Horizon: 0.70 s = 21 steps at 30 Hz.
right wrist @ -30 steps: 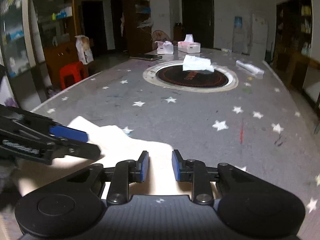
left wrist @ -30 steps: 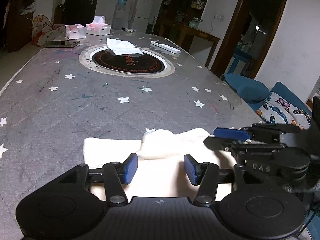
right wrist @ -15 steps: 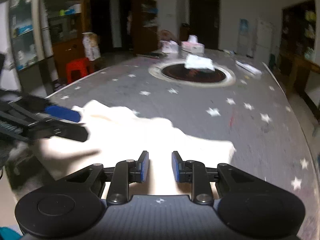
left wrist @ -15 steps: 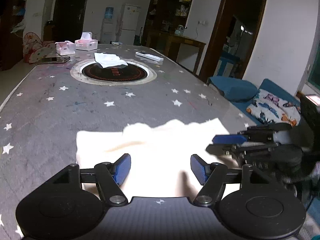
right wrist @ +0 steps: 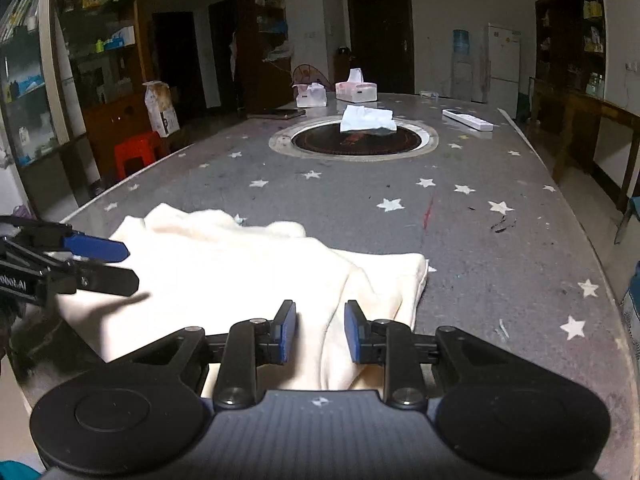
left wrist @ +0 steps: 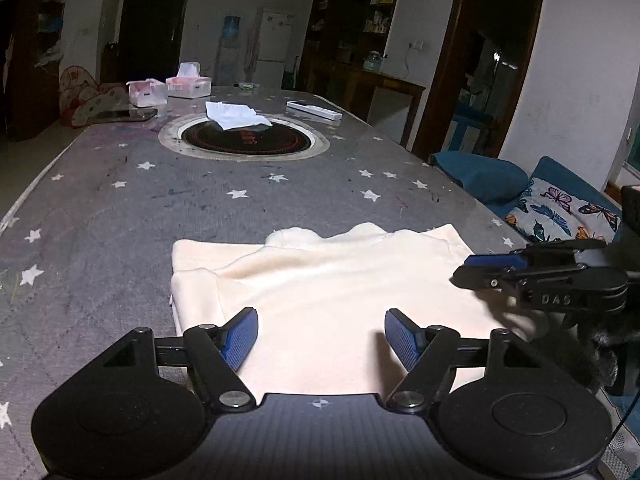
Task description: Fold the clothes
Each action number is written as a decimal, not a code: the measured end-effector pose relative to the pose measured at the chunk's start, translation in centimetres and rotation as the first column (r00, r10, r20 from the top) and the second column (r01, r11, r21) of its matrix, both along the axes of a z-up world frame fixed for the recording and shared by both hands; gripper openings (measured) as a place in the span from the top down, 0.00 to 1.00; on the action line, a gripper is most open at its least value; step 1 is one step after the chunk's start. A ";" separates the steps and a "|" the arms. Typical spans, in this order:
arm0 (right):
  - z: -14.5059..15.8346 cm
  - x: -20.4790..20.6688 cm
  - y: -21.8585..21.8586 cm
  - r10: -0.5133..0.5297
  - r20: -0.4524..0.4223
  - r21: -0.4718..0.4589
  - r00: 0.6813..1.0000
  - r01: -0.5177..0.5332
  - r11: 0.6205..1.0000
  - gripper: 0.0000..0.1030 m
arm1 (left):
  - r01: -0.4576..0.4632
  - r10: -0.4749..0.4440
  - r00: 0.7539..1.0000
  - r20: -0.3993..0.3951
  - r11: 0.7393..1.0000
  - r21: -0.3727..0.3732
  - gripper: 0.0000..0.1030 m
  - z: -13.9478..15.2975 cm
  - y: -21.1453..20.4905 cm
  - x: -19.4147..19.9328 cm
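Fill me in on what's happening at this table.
A person holding a gripper in each hand is folding a cream garment at the near end of a star-patterned table. The left gripper hangs over the cloth with its jaws wide apart, gripping nothing. The right gripper has its jaws narrower, with a ridge of fabric rising between them; a gap shows, so it does not look clamped. The garment lies partly folded and rumpled.

Dim room, white walls (left wrist: 576, 80), dark doorway (right wrist: 379, 40), white fridge (right wrist: 503, 66), wooden shelves (right wrist: 96, 60), blue sofa (left wrist: 560, 184)
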State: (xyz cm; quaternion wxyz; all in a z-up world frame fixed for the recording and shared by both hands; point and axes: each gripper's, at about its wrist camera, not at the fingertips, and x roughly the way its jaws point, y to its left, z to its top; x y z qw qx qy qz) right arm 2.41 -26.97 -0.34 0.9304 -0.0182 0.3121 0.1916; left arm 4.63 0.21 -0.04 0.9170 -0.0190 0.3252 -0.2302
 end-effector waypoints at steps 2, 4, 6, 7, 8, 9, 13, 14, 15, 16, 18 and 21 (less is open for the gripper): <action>0.7 -0.8 0.3 0.031 0.020 -0.008 0.999 -0.031 0.999 0.75 | 0.001 -0.001 1.000 0.010 1.000 0.008 0.29 0.2 0.0 -0.3; 1.4 -1.6 0.8 0.067 0.039 -0.023 0.997 -0.066 0.998 0.75 | 0.001 -0.001 1.000 0.018 1.000 0.017 0.29 0.3 0.0 -0.7; 1.6 -2.6 1.4 0.108 0.049 -0.037 0.993 -0.106 0.994 0.74 | 0.007 -0.007 1.000 0.030 1.000 0.028 0.27 0.3 0.0 -1.4; 1.5 -3.1 1.7 0.127 0.052 -0.041 0.991 -0.125 0.991 0.69 | 0.011 -0.013 0.999 0.038 0.999 0.039 0.27 0.2 -0.1 -1.7; 1.4 -3.5 2.0 0.141 0.054 -0.046 0.988 -0.139 0.989 0.66 | 0.013 -0.016 0.999 0.046 0.998 0.053 0.26 0.1 -0.2 -2.1; 1.0 -3.9 2.3 0.151 0.058 -0.054 0.987 -0.148 0.987 0.66 | 0.015 -0.018 0.998 0.053 0.998 0.068 0.26 -0.1 -0.2 -2.4; -0.8 -5.1 2.7 0.155 0.078 -0.086 0.985 -0.148 0.985 0.66 | 0.009 -0.019 0.996 0.082 0.993 0.115 0.25 -1.0 -0.4 -3.3; -1.1 -5.3 2.7 0.153 0.094 -0.084 0.984 -0.145 0.986 0.65 | 0.009 -0.020 0.995 0.093 0.992 0.123 0.25 -1.2 -0.5 -3.4; -1.3 -5.6 2.6 0.151 0.110 -0.082 0.982 -0.142 0.986 0.65 | 0.008 -0.021 0.994 0.104 0.991 0.130 0.24 -1.3 -0.6 -3.6; -1.3 -5.6 2.5 0.146 0.114 -0.076 0.983 -0.138 0.988 0.65 | 0.006 -0.021 0.994 0.109 0.990 0.138 0.24 -1.3 -0.7 -3.7; -1.0 -5.7 2.3 0.134 0.117 -0.063 0.984 -0.128 0.990 0.65 | 0.000 -0.017 0.993 0.116 0.990 0.144 0.24 -1.2 -0.8 -3.8; -0.2 -6.5 1.8 0.120 0.141 -0.054 0.983 -0.113 0.992 0.65 | -0.019 0.001 0.992 0.125 0.990 0.137 0.24 -0.8 -0.4 -4.2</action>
